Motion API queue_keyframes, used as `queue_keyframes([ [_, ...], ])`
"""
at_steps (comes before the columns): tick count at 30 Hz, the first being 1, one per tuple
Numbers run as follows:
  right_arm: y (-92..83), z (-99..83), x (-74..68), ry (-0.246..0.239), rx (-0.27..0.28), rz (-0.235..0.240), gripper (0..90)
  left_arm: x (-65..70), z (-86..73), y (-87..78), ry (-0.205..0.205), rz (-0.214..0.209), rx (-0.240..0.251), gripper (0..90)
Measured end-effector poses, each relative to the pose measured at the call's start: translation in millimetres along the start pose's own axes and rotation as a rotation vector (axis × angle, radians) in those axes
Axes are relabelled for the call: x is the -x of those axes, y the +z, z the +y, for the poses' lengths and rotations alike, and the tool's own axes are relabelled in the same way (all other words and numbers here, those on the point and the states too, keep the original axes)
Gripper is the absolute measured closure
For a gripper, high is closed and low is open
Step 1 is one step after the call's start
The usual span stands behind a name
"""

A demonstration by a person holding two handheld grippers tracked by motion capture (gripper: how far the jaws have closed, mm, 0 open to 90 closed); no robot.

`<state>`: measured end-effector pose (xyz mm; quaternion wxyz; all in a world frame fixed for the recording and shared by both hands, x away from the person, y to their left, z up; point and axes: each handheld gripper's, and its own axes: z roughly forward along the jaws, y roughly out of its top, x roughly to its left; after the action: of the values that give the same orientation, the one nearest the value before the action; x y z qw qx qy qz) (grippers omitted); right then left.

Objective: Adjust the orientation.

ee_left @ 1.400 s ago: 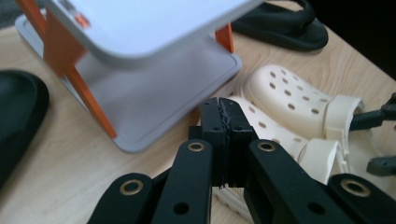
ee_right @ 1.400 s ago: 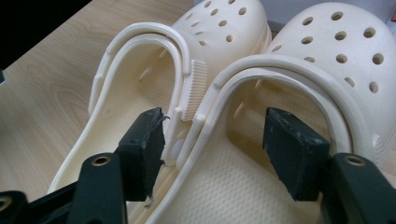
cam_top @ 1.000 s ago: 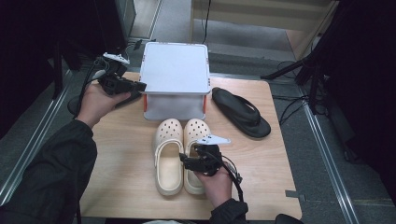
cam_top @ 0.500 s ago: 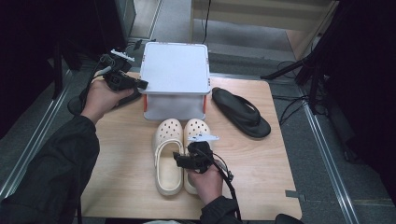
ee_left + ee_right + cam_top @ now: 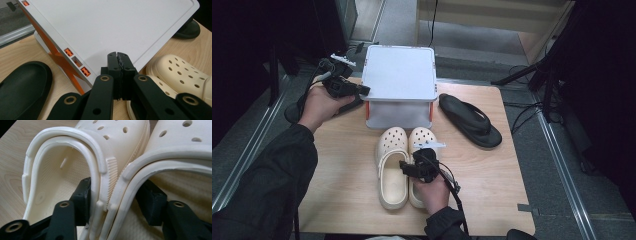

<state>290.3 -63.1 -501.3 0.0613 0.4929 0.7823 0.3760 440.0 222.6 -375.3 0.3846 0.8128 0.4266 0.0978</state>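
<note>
Two cream clogs stand side by side at the table's middle, the left clog (image 5: 389, 175) (image 5: 62, 170) and the right clog (image 5: 422, 137) (image 5: 180, 145). My right gripper (image 5: 409, 162) (image 5: 113, 192) straddles their touching side walls, one jaw inside each clog. Its jaws have just been closing, and the pads now sit against both walls. My left gripper (image 5: 362, 91) (image 5: 117, 53) is shut with nothing in it, held by the left edge of the white lidded box (image 5: 399, 75) (image 5: 112, 22).
A black flip-flop (image 5: 469, 120) (image 5: 187, 30) lies right of the box. Another black sandal (image 5: 22, 85) lies left of the box under my left hand. The wooden table (image 5: 342, 190) has bare room at the front left and front right.
My right gripper has shifted left and settled over the seam between the two clogs, with its jaws lowered into them. The left hand has stayed by the box.
</note>
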Motion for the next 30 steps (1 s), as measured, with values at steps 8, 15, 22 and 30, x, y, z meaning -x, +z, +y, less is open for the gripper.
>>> queue_keyframes([
  [8,-4.7,2.6,-0.7,-0.041,0.001,-0.041,64.8,1.4,0.3,0.1,0.008,0.011,-0.003,89.8],
  [15,-12.4,9.2,5.0,-0.045,0.013,-0.012,65.8,2.0,0.8,-0.1,0.009,0.016,-0.008,89.9],
  [22,-16.9,32.7,1.4,-0.113,0.041,-0.009,65.7,4.7,2.3,0.3,0.012,0.032,-0.019,89.9],
  [30,3.3,71.7,10.6,-0.136,0.059,-0.038,65.8,3.8,3.3,0.4,0.012,0.027,-0.025,90.0],
])
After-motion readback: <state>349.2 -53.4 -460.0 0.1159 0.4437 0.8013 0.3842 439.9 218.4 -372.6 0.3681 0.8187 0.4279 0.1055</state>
